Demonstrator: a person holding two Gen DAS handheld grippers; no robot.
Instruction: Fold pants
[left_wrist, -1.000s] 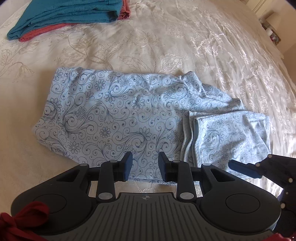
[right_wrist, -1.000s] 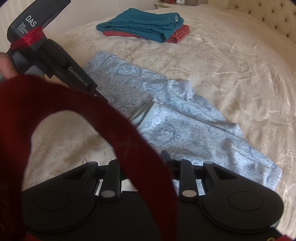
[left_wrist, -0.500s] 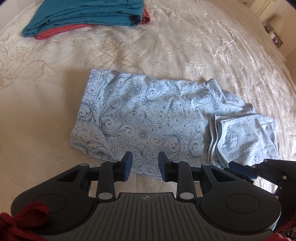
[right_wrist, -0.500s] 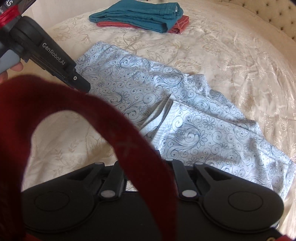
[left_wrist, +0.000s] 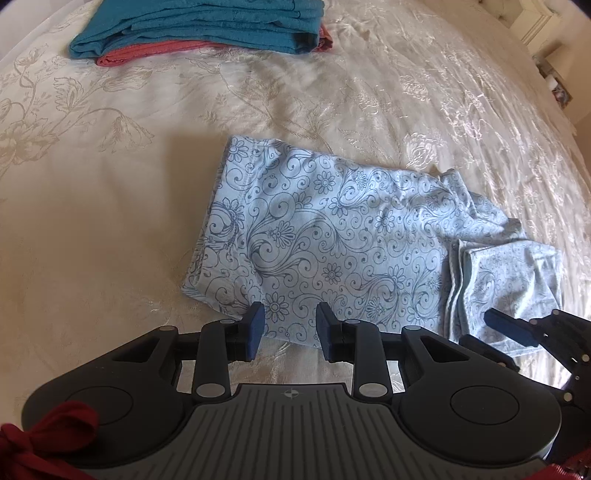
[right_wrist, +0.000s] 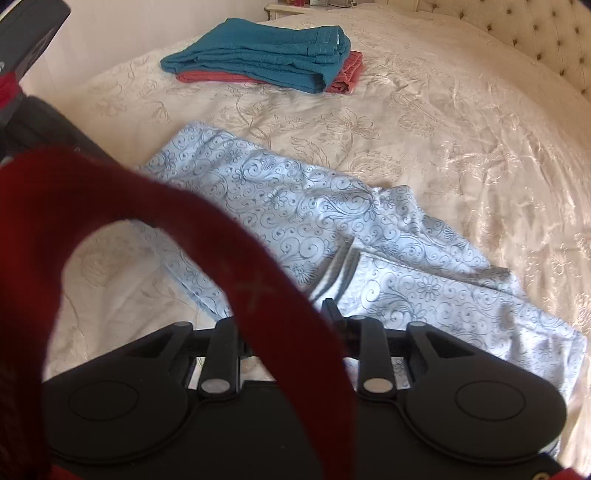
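Observation:
Light blue pants (left_wrist: 332, 236) with a dark swirl-and-flower print lie folded on the bed, with a smaller folded end (left_wrist: 506, 273) at the right. My left gripper (left_wrist: 290, 332) hovers open over the near edge of the pants, nothing between its pads. My right gripper (left_wrist: 495, 334) sits at the folded end with its jaws opening and no cloth pinched. In the right wrist view a red strap (right_wrist: 258, 288) hides most of that gripper; only one fingertip (right_wrist: 330, 308) shows above the pants (right_wrist: 295, 192).
A folded stack of teal cloth (left_wrist: 207, 26) on red cloth (left_wrist: 147, 51) lies at the far side of the cream embroidered bedspread (left_wrist: 92, 221). A tufted headboard (right_wrist: 535, 33) rises at the back right. Bare bedspread lies left of the pants.
My left gripper has slid left along the near edge of the pants, toward their left corner. The right gripper's jaws narrowed, then spread again, and it edged along the folded end.

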